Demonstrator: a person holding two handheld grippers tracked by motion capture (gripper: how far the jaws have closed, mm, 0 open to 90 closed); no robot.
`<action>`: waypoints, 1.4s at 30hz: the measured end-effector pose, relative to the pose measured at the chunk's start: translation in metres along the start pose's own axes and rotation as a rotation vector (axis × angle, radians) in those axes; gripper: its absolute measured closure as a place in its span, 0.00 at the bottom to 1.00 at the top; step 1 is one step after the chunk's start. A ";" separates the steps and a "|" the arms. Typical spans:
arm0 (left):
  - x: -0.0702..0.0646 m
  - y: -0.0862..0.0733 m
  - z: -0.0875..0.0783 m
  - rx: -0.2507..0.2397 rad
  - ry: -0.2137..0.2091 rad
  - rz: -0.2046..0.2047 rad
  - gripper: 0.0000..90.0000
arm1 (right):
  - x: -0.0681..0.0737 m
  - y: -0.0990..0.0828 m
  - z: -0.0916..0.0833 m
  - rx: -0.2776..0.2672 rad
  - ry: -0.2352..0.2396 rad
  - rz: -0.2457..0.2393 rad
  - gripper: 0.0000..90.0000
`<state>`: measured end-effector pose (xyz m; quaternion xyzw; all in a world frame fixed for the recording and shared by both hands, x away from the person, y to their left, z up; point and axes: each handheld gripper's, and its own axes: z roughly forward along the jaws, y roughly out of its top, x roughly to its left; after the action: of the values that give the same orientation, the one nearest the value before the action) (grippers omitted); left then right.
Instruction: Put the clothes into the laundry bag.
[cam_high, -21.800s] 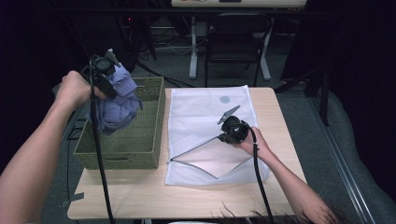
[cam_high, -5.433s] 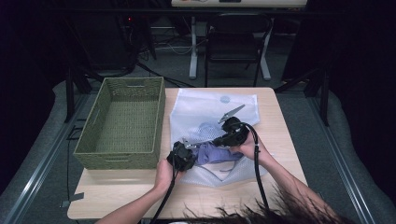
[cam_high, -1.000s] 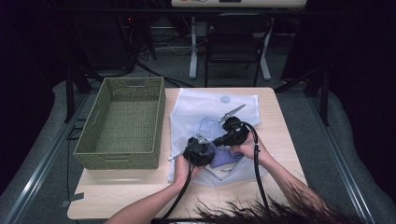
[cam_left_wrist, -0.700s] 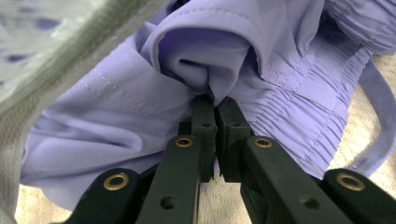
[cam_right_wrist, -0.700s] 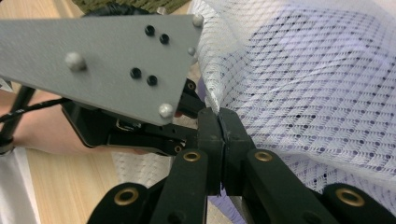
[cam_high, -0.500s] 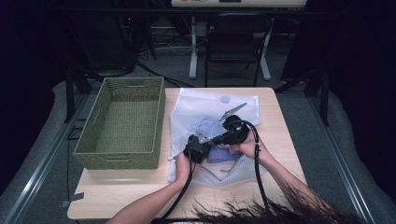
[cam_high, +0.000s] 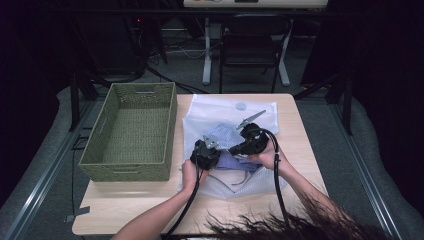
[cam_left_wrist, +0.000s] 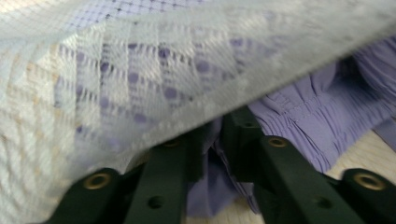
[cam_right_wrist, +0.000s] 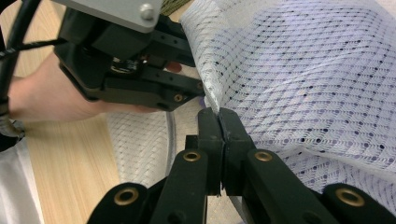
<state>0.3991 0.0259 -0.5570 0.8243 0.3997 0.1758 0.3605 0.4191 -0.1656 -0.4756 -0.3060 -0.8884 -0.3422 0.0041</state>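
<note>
The right gripper (cam_right_wrist: 218, 116) pinches the mesh bag's (cam_right_wrist: 299, 70) rim, lifting it. Inside the opening, near the table's (cam_high: 310, 125) front edge, the left gripper (cam_left_wrist: 212, 135), its jaws just reopened slightly, straddles a fold of the purple garment (cam_left_wrist: 299, 116).

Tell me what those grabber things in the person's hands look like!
Each gripper is black. The left gripper and the right gripper both trail a black cable toward the person. A grey three-cornered plate sits on top. Close up, the jaws are flat black bars with brass-ringed holes. The forearms are bare, with no sleeves.
</note>
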 end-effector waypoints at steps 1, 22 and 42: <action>0.000 0.000 -0.003 0.012 -0.010 0.008 0.78 | 0.000 0.000 0.000 0.000 0.000 0.000 0.99; -0.024 -0.012 0.003 0.116 -0.086 0.065 0.62 | -0.002 -0.003 0.003 0.014 -0.005 0.016 0.99; -0.011 -0.005 0.009 -0.036 0.064 0.021 0.90 | 0.000 0.000 -0.009 -0.022 0.008 0.012 0.99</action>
<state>0.3946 0.0153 -0.5668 0.8159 0.3990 0.2130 0.3603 0.4173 -0.1712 -0.4689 -0.3099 -0.8828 -0.3530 0.0062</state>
